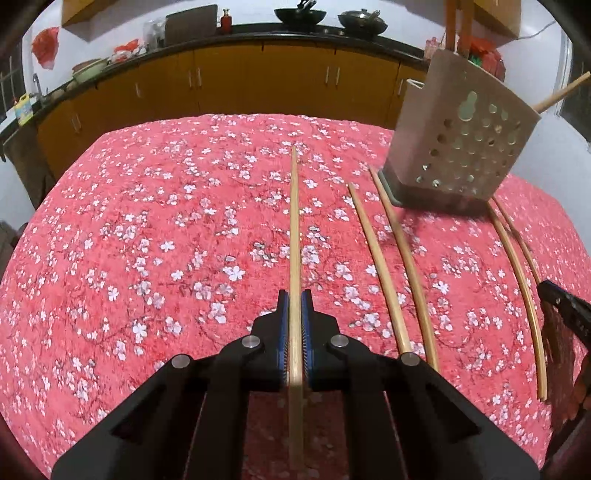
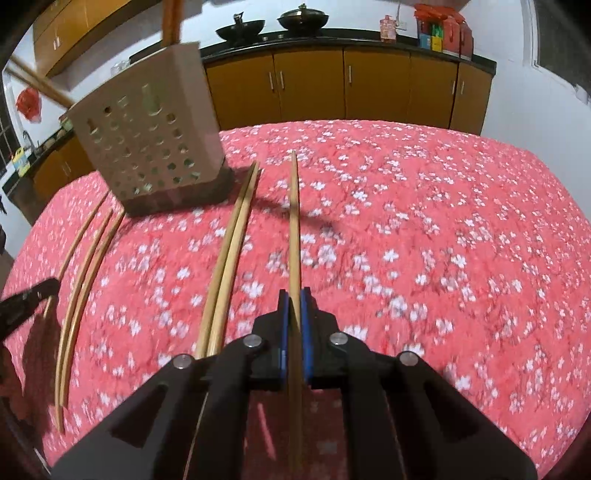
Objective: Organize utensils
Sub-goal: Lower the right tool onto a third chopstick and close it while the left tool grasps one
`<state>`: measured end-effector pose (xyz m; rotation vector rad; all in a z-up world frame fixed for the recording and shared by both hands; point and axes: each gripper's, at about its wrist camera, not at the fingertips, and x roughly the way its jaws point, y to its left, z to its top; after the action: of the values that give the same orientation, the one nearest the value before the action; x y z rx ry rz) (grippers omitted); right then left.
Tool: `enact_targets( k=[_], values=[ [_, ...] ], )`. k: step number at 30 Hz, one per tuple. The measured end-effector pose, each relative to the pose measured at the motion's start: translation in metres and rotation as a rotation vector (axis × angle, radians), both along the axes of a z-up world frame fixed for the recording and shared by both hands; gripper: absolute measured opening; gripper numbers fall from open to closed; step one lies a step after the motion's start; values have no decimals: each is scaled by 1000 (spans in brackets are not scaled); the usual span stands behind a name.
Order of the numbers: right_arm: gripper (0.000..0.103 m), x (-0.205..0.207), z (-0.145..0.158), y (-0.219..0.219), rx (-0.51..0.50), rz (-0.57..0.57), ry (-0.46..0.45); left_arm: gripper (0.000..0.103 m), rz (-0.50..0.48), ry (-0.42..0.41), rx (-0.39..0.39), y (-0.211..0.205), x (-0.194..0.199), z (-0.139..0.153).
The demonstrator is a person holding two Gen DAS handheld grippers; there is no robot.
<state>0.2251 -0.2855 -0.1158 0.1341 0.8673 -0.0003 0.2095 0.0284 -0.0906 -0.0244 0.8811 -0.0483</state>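
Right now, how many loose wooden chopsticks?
6 chopsticks: one in the left gripper, one in the right gripper, two pairs lying between. The beige perforated holder may hide more.

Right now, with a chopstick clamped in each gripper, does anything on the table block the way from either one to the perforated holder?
Nothing visible does. The left gripper and right gripper each grip a chopstick. The holder stands ahead; only loose chopsticks lie flat on the tablecloth between, low enough to pass over.

Orange-brown cabinets (image 2: 343,81), dark countertop (image 1: 258,31) — two woks (image 1: 300,15), white wall (image 2: 517,92)
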Motion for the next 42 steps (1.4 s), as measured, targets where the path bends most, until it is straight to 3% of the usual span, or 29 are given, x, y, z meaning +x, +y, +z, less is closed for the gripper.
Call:
enact_targets(
  k=[11, 42],
  values=[
    [8, 6, -3, -1, 8, -2, -1, 9, 5, -5, -93, 20, -8, 0],
    [8, 5, -2, -3, 18, -3, -3, 9, 9, -5, -85, 18, -11, 1]
  ],
)
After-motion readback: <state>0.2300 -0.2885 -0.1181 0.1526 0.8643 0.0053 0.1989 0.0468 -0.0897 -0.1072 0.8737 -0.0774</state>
